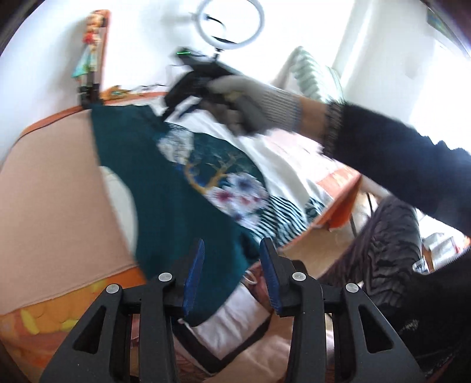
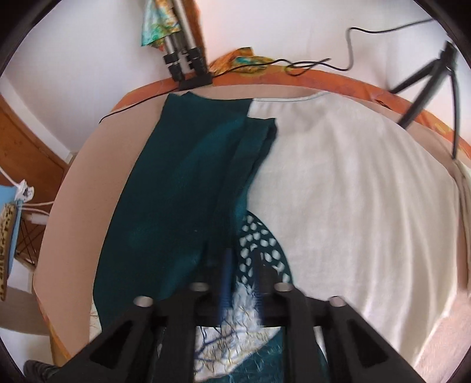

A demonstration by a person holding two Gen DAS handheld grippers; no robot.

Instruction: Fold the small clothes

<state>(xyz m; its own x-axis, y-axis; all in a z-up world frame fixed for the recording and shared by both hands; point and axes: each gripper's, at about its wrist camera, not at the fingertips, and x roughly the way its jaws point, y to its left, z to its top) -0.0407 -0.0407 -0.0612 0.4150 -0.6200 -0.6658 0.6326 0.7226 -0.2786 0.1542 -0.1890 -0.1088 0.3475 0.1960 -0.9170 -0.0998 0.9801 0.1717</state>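
A dark teal garment (image 1: pixel 176 182) with a print of antlers, flowers and stripes lies on a white cloth (image 1: pixel 282 159), one side folded over itself. My left gripper (image 1: pixel 234 241) hovers over its near corner, jaws apart, nothing pinched. At the far end a gloved hand (image 1: pixel 259 103) holds my right gripper (image 1: pixel 179 107), blurred. In the right wrist view the teal garment (image 2: pixel 176 191) lies lengthwise, a folded strip along its right edge. My right gripper (image 2: pixel 243 259) stands open just above the spotted print, pads blurred and pressing on nothing.
A peach table cover (image 2: pixel 82 182) with an orange rim lies under the white cloth (image 2: pixel 353 191). Tripod legs (image 2: pixel 182 59), a black cable (image 2: pixel 294 63) and a stand (image 2: pixel 426 76) line the far edge. A ring light (image 1: pixel 231 23) stands behind. A person's patterned trouser leg (image 1: pixel 382 250) is at the right.
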